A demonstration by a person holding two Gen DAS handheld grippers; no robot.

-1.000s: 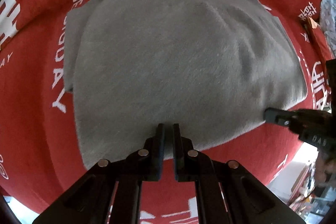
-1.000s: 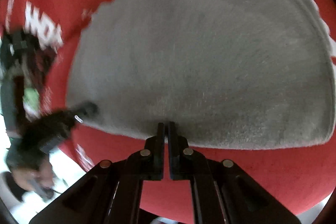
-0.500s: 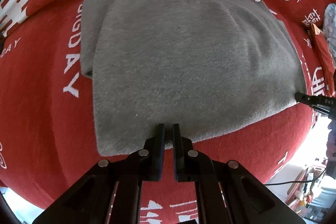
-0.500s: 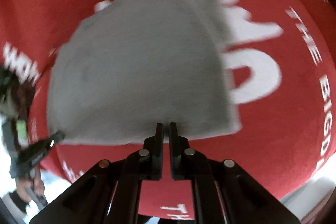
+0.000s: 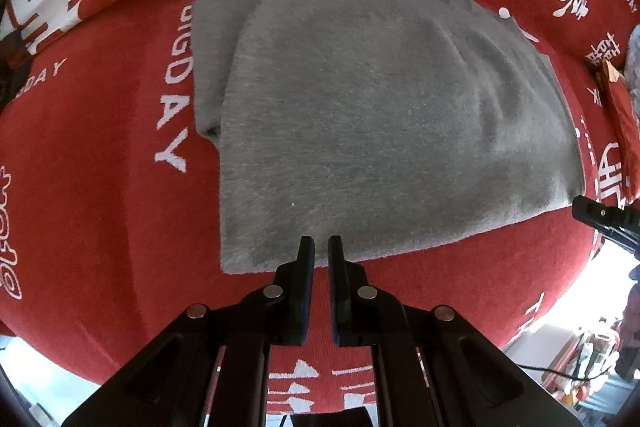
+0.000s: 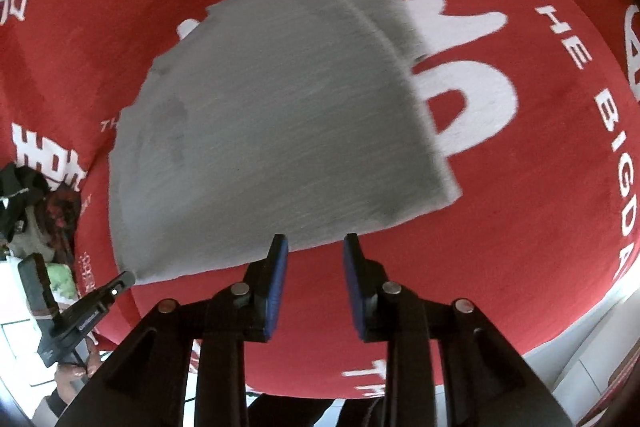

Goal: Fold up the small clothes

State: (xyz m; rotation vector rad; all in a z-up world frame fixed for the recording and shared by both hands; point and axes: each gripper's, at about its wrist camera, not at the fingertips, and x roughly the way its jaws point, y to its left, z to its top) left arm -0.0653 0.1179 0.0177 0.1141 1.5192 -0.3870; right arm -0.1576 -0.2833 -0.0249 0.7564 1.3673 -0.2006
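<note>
Now one gray cloth (image 5: pixel 372 123) lies folded flat on the red cover (image 5: pixel 120 187) with white letters. Two layers show at its far corner. There are two hand-held grippers. The left hand-held gripper (image 5: pixel 321 247) is at the near edge of the cloth, its two fingers almost together with a thin gap, and I cannot tell if it pinches the cloth. The right hand-held gripper (image 6: pixel 316 247) is spread wide, holding nothing, just at the near edge.
</note>
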